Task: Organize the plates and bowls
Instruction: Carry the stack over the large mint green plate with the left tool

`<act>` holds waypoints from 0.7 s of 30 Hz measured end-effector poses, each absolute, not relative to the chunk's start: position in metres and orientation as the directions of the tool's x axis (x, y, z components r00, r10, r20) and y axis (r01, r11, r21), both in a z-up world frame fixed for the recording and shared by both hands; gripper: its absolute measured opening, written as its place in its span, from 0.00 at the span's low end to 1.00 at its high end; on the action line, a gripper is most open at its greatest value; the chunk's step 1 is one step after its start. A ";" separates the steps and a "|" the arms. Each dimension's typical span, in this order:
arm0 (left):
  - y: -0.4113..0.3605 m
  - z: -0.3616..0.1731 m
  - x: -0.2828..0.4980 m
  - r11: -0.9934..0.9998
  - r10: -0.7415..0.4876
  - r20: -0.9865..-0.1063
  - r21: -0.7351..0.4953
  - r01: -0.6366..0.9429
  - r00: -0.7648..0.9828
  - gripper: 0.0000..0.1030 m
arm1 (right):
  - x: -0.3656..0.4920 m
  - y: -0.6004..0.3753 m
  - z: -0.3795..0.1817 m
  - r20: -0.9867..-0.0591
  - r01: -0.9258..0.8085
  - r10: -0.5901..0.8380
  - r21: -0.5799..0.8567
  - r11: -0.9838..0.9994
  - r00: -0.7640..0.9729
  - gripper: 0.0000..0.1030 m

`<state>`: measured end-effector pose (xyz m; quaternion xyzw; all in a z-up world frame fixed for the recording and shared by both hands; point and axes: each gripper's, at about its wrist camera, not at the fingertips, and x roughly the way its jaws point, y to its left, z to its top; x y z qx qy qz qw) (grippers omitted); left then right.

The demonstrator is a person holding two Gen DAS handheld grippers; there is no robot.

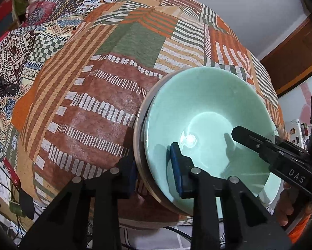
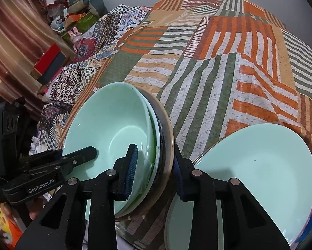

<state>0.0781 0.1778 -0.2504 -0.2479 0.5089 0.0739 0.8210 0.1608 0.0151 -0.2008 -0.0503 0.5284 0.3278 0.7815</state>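
A patchwork cloth of orange, green and white stripes (image 2: 228, 79) covers the table, near a cluttered wooden shelf (image 2: 58, 41). At its near edge one stack of glossy mint-green ceramic bowls (image 2: 110, 120) sits in a metal-rimmed dish. Beside it lies one mint-green plate (image 2: 260, 162). The left gripper (image 1: 153, 164) and the right gripper (image 2: 153, 164) each clench opposite rims of the stack.

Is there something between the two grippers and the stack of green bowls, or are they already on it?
Nothing visible stands between. The left gripper and right gripper each straddle an opposite rim of the bowl stack, one finger inside, one outside.
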 end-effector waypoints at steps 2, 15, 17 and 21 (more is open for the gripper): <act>0.177 -0.249 0.078 0.867 -0.126 -0.874 -0.326 -0.376 0.469 0.29 | 0.160 0.016 -0.200 -0.862 -0.564 0.451 0.258 0.784 0.233 0.29; 0.165 -0.220 0.069 0.899 -0.044 -0.864 -0.253 -0.358 0.501 0.29 | 0.153 0.011 -0.190 -0.853 -0.547 0.456 0.263 0.795 0.253 0.28; 0.164 -0.215 0.067 0.898 -0.042 -0.859 -0.256 -0.357 0.510 0.29 | 0.151 0.010 -0.185 -0.848 -0.551 0.459 0.258 0.794 0.265 0.28; 0.160 -0.202 0.064 0.902 -0.034 -0.844 -0.256 -0.348 0.535 0.29 | 0.149 0.007 -0.175 -0.835 -0.549 0.475 0.267 0.792 0.278 0.28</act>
